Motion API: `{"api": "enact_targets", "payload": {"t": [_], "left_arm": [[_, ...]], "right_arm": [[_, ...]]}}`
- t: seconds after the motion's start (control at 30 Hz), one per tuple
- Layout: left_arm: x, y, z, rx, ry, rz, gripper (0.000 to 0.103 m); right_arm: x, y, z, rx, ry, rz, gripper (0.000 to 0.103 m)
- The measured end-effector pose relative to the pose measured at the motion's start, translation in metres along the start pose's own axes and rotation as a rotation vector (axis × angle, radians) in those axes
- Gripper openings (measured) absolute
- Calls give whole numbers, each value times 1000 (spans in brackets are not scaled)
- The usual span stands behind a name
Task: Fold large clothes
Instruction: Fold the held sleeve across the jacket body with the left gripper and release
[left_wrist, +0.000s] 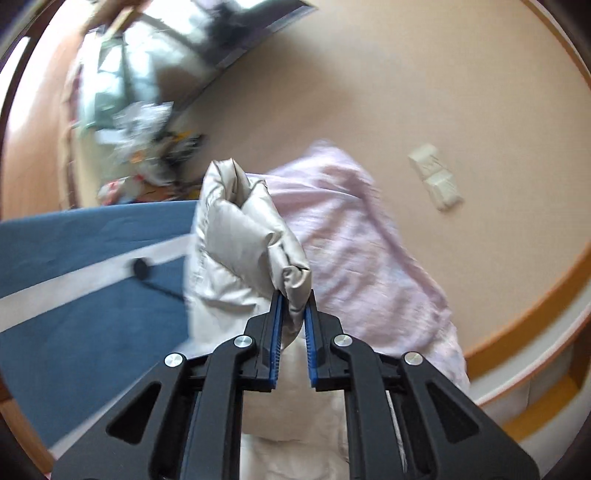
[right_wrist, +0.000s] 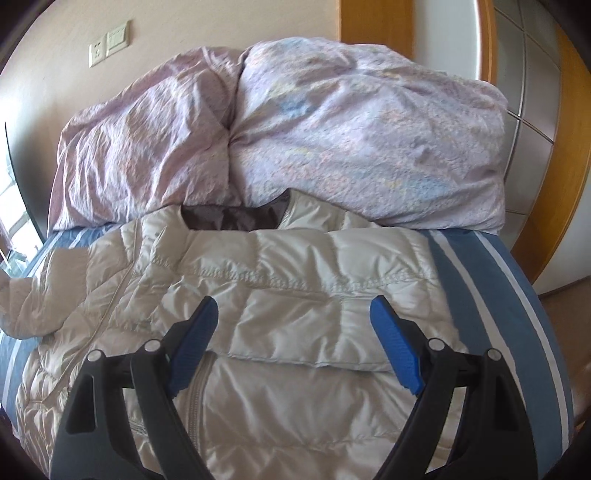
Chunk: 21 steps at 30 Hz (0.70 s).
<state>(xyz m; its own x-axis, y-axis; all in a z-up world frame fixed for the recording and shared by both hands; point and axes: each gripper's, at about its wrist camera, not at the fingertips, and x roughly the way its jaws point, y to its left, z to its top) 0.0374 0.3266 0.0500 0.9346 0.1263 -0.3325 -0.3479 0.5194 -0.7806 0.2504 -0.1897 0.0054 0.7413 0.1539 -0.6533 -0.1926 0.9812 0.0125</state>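
Note:
A cream quilted down jacket (right_wrist: 295, 295) lies on the blue striped bed (right_wrist: 491, 280), collar toward the pink duvet, its right sleeve folded across the chest. My right gripper (right_wrist: 293, 308) is open and empty, hovering over the folded sleeve. My left gripper (left_wrist: 293, 299) is shut on the cuff end of the jacket's other sleeve (left_wrist: 243, 229) and holds it lifted above the bed (left_wrist: 74, 280). The sleeve stands up in front of the left camera and hides part of the jacket body.
A bunched pink duvet (right_wrist: 295, 140) lies at the head of the bed; it also shows in the left wrist view (left_wrist: 351, 240). A wooden headboard (right_wrist: 376, 26) and a beige wall with a socket (right_wrist: 109, 44) stand behind. Clutter (left_wrist: 147, 155) lies beyond the bed.

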Motion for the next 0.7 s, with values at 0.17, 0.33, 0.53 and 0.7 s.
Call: {"api": "enact_targets", "payload": {"t": [0.17, 0.33, 0.53, 0.7], "left_arm": [[30, -98, -37, 169, 118, -208, 10], [71, -175, -105, 292, 302, -391, 10], [116, -206, -181, 326, 520, -454, 10], [146, -213, -232, 392, 628, -420, 10]], "right_arm": [[-2, -18, 4, 33, -11, -19, 85], [-1, -31, 5, 63, -10, -25, 85], [2, -45, 3, 82, -9, -59, 85], [10, -55, 2, 93, 10, -72, 85]]}}
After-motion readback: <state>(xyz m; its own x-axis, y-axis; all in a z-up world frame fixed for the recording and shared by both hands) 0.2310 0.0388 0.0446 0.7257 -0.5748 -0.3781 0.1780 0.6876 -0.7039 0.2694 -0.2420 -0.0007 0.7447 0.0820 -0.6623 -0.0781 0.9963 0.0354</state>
